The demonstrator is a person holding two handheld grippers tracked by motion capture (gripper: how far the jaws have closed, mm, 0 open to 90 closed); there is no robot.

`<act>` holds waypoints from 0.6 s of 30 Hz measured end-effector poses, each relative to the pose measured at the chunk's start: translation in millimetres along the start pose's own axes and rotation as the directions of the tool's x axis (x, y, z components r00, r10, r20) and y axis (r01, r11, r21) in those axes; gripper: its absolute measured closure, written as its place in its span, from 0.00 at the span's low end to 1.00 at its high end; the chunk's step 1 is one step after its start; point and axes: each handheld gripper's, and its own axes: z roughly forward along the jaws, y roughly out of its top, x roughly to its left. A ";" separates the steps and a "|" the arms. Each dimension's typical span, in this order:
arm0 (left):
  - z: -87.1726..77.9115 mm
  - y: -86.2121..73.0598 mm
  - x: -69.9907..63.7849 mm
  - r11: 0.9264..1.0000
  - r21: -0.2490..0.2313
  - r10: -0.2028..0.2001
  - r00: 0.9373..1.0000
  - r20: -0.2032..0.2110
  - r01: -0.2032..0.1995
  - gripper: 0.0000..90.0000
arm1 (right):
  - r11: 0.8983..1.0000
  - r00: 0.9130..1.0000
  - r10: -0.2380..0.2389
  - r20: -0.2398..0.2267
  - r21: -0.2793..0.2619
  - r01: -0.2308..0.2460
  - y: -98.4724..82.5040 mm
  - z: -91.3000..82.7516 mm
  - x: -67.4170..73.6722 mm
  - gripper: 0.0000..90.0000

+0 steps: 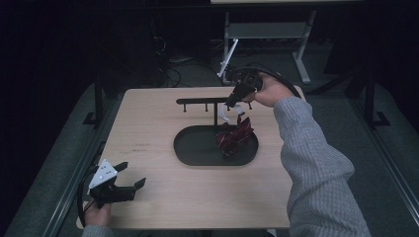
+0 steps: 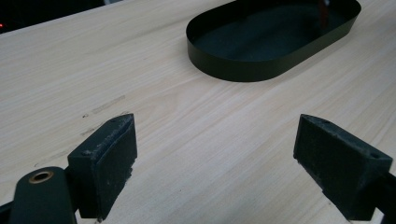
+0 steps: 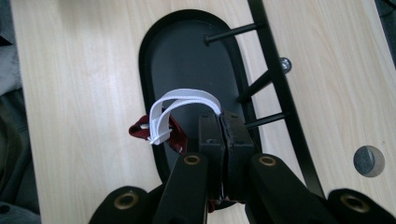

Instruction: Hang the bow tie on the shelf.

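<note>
A person at a wooden table (image 1: 158,128) holds a gripper in each hand. The right gripper (image 1: 231,103) is above the far end of a black oval tray (image 1: 190,153), its jaws pressed together on a dark red cloth item (image 1: 234,136) that has a white loop (image 3: 180,105) sewn to it. In the right gripper view the loop arches free just left of the closed jaws, with red fabric bunched below them. The cloth hangs from the grip down into the tray, its lower folds appearing to rest on the tray floor. It looks light and soft, likely to sag, swing and fold wherever it is unsupported; the loop seems the firmest place to take hold or to hang it by. A black rack (image 1: 205,101) with short pegs stands just behind the tray. The rest of the tray looks bare. The left gripper (image 1: 132,180) rests near the table's front left corner, jaws wide apart, holding nothing.
</note>
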 end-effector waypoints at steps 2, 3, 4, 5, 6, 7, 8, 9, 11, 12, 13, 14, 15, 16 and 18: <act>-0.1 0.1 -0.1 1.000 0.002 0.001 1.000 0.001 -0.001 0.15 | 1.000 1.000 0.010 -0.002 0.004 -0.010 0.0 2.6 -3.3 0.98; -0.1 0.2 -0.1 1.000 0.002 0.001 1.000 0.001 -0.001 0.15 | 1.000 1.000 0.012 -0.001 0.007 -0.012 0.0 3.9 -5.2 0.98; 0.0 0.1 0.1 1.000 0.000 0.001 1.000 0.000 -0.001 0.15 | 1.000 1.000 0.020 0.003 0.009 -0.020 0.0 4.9 -6.7 0.98; 0.0 0.0 0.1 1.000 -0.001 0.000 1.000 0.000 0.000 0.15 | 1.000 1.000 0.026 0.003 0.010 -0.026 -0.3 5.9 -8.4 0.98; 0.0 0.0 0.2 1.000 -0.001 -0.001 1.000 0.000 0.001 0.15 | 0.999 0.999 0.035 0.010 0.018 -0.035 -1.2 8.3 -12.7 0.97; 0.0 -0.1 0.3 1.000 -0.002 -0.002 1.000 0.000 0.002 0.15 | 0.999 0.999 0.035 0.010 0.018 -0.035 -1.2 8.3 -12.7 0.97; 0.0 -0.1 0.4 1.000 -0.001 -0.003 1.000 0.001 0.003 0.15 | 0.999 0.999 0.040 0.009 0.019 -0.040 -1.7 9.2 -14.2 0.97; 0.0 0.0 0.4 1.000 -0.001 -0.004 1.000 0.001 0.004 0.15 | 0.999 0.999 0.047 0.005 0.023 -0.047 -2.4 10.6 -15.9 0.97; 0.0 0.0 0.2 1.000 -0.003 -0.003 1.000 0.001 0.003 0.15 | 0.998 0.999 0.051 0.007 0.028 -0.051 -3.0 13.0 -17.9 0.97; 0.1 0.1 0.3 1.000 -0.002 -0.002 1.000 0.001 0.002 0.15 | 0.998 0.999 0.053 0.009 0.032 -0.054 -3.4 13.8 -19.2 0.97; 0.1 0.1 0.2 1.000 -0.001 -0.001 1.000 0.002 0.001 0.15 | 0.998 0.998 0.062 0.014 0.030 -0.063 -4.4 14.6 -21.9 0.97; 0.2 0.2 0.0 1.000 -0.002 0.000 1.000 0.003 0.000 0.15 | 0.997 0.998 0.068 0.013 0.029 -0.068 -4.7 14.7 -22.8 0.97; 0.2 0.2 0.0 1.000 -0.002 0.000 1.000 0.003 0.000 0.15 | 0.997 0.997 0.071 0.018 0.030 -0.072 -4.9 14.9 -23.6 0.97; 0.1 0.3 0.0 1.000 -0.001 0.000 1.000 0.003 0.000 0.15 | 0.997 0.997 0.071 0.018 0.030 -0.072 -4.9 14.9 -23.6 0.97; 0.1 0.3 0.1 1.000 0.000 0.001 1.000 0.002 -0.001 0.15 | 0.997 0.997 0.077 0.024 0.029 -0.077 -5.5 15.7 -25.4 0.97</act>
